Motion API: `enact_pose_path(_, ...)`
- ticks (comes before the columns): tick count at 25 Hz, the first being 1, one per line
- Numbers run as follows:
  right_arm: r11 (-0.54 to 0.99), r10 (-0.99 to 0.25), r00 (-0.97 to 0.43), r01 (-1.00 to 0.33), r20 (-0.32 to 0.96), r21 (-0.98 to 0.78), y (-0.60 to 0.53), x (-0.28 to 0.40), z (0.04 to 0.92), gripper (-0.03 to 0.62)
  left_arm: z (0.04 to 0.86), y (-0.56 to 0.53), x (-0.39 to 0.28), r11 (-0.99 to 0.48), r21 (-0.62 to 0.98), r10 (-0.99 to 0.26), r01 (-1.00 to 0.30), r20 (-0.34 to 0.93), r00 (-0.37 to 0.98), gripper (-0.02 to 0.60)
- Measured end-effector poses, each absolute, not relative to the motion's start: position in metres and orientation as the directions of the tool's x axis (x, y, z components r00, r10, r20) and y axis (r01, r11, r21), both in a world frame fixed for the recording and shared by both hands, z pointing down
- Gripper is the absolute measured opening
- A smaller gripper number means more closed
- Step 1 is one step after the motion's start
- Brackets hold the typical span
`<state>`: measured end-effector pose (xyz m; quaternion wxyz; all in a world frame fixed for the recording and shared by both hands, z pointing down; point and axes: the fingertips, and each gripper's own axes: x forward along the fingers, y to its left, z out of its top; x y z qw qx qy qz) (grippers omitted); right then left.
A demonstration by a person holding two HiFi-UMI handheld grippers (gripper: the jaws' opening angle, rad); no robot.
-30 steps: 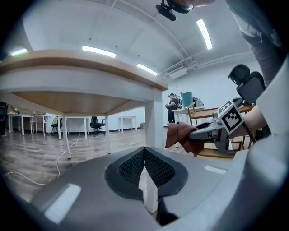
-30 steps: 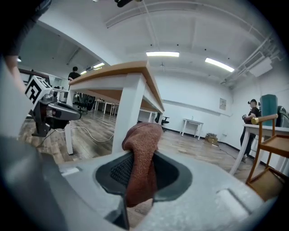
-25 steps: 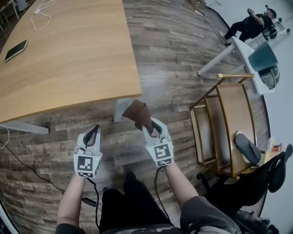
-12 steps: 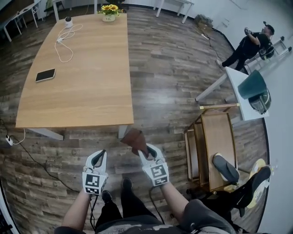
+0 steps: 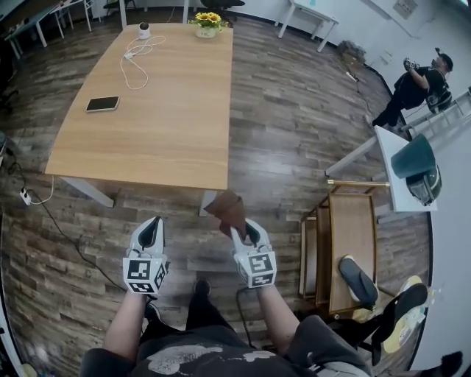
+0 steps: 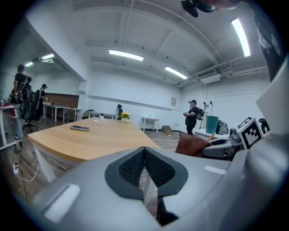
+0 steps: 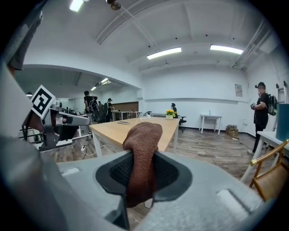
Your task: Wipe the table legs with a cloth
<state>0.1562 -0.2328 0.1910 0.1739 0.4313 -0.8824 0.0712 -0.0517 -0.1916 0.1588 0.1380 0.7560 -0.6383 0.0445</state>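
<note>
The right claw (image 5: pixel 241 233) is clamped on a brown terry cloth (image 5: pixel 227 210). The cloth stands up out of the jaws, its free end folded over above them. The left claw (image 5: pixel 150 230) has its jaws pressed together with nothing between them. Both claws hang above the dark wood-plank floor (image 5: pixel 294 125), just short of the near edge of the surface.

The surface is a long light-wood table top (image 5: pixel 154 132) on white legs. The cloth lies just beside the near right white leg (image 5: pixel 207 202), and no contact can be confirmed. A dark flat phone (image 5: pixel 102 104), a looped white cable (image 5: pixel 136 59) and a pot of yellow flowers (image 5: pixel 206 20) rest on the top.

To the right stands a wooden slatted rack (image 5: pixel 346 243). A person in black (image 5: pixel 416 85) is at the far right of the white-walled room.
</note>
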Motion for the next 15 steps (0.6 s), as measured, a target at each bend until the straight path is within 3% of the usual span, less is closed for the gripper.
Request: enact_pose_path(15, 0.516, -0.799, -0.491, -0.856, 0.347, -0.023, -0.095, 0.061, 0.166, 0.091, 0.168, -0.048, -0.166, -0.200, 0.192, -0.936, -0.961, 0.254, 0.245, 0.018)
